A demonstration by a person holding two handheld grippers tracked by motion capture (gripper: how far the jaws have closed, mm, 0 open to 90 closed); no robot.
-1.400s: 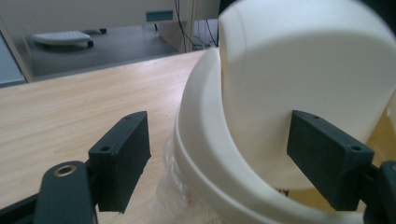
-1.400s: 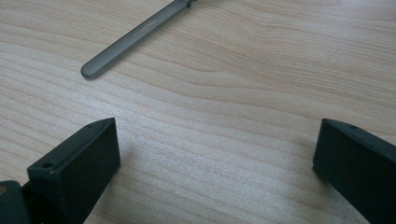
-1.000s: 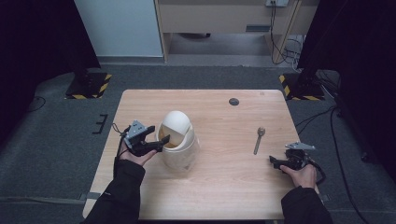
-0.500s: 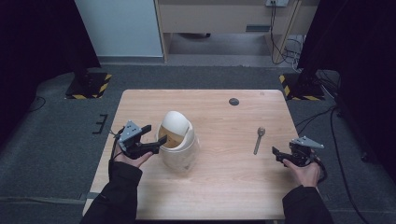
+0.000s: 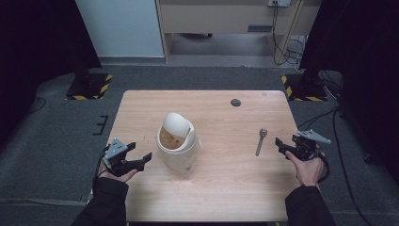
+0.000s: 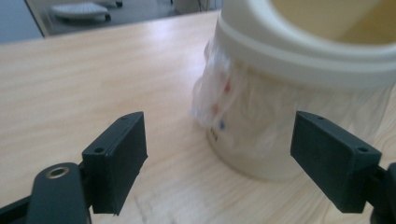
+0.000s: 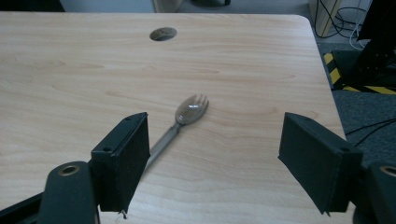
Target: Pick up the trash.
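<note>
On the right part of the light wooden table (image 5: 221, 197), the grey metal spork (image 7: 180, 126) is lying just ahead of the right gripper (image 7: 212, 158), its handle pointing toward the left jaw, while the spread, empty jaws have just been narrowing.

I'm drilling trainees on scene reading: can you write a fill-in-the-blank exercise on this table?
1. The white bin has a swing lid and is lined with a plastic ____.
2. The metal spork lies on the ____.
3. The left hand-held gripper has its jaws ____, with nothing between them.
4. The spork lies nearer the ____ hand-held gripper.

Missing words: bag; table; open; right
</note>
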